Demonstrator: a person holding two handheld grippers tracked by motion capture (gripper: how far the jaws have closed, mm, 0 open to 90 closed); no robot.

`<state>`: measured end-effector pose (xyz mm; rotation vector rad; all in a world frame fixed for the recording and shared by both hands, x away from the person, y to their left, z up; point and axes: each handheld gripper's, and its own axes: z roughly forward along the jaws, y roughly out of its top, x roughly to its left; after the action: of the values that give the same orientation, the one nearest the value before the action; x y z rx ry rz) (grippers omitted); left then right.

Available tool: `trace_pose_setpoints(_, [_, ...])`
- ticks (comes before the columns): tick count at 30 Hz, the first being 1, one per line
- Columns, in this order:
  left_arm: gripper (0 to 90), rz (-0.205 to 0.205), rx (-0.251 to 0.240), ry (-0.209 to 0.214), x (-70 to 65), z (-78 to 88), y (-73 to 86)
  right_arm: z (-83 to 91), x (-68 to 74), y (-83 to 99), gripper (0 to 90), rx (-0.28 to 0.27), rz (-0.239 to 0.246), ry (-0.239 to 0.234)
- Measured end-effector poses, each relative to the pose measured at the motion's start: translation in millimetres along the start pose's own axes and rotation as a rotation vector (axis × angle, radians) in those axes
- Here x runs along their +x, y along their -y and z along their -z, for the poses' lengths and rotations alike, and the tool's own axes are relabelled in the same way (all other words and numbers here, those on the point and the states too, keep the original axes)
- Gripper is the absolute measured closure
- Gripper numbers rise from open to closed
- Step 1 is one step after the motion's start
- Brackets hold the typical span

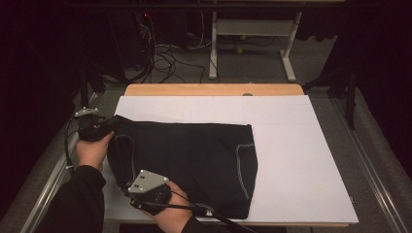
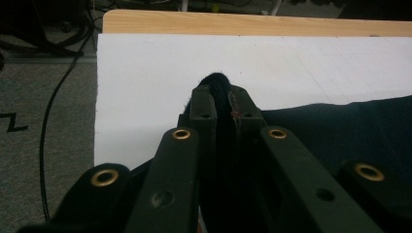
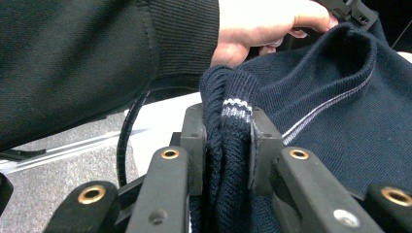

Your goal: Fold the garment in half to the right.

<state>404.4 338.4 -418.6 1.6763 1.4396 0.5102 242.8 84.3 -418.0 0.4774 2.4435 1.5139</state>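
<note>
Right now both of my tongs are clamped on the dark blue sweater (image 1: 189, 160), which lies mostly flat on the white sheet (image 1: 291, 155) covering the wooden table (image 1: 214, 90). My left gripper (image 1: 112, 122) sits at the sweater's far left corner, close to the sheet's left edge; in the left gripper view its jaws are pressed together with a fold of dark knit (image 2: 219, 90) pinched between them and poking out just past the tips. My right gripper (image 1: 130, 190) is at the near left edge of the sweater, nearer to me, with its grey three-cornered plate (image 1: 147, 180) facing up. In the right gripper view its jaws are closed on a bunched ribbed edge of the knit that carries a thin white stripe (image 3: 236, 104), the cloth standing up between the pads. Beyond it in that view I can see my left hand (image 3: 265, 24) and dark sleeve (image 3: 97, 58), with the sweater's edge lifted up beside them. The rest of the sweater stretches to the right across the sheet, its pale seam lines (image 1: 243, 167) showing, and the right part of the sheet lies bare.
</note>
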Motion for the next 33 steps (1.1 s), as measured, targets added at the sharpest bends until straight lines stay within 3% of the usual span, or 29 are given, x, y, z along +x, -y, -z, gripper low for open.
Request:
trace_pose_setpoints(7, [79.8, -0.011, -0.009, 0.006, -9.3, 0.5, -3.2, 3.1, -1.1, 0.0, 74.1, -0.006, -0.008, 0.013])
trace_pose_setpoints(14, [79.7, -0.042, -0.003, -0.005, -26.9, -1.5, -13.8, 22.1, -6.4, 2.1, 74.1, -0.042, -0.018, 0.042])
trace_pose_setpoints(25, [79.6, -0.109, -0.022, 0.026, -76.7, -9.1, -38.0, 61.2, -18.5, 13.6, 74.0, -0.093, -0.031, 0.103])
trace_pose_setpoints(30, [79.7, -0.141, -0.019, 0.016, -100.6, -17.5, -42.4, 75.8, -20.5, 21.9, 74.1, -0.102, -0.023, 0.135])
trace_pose_setpoints(33, [79.7, -0.143, -0.025, 0.036, -111.9, -22.5, -44.2, 83.9, -21.9, 26.8, 74.1, -0.1, -0.014, 0.147])
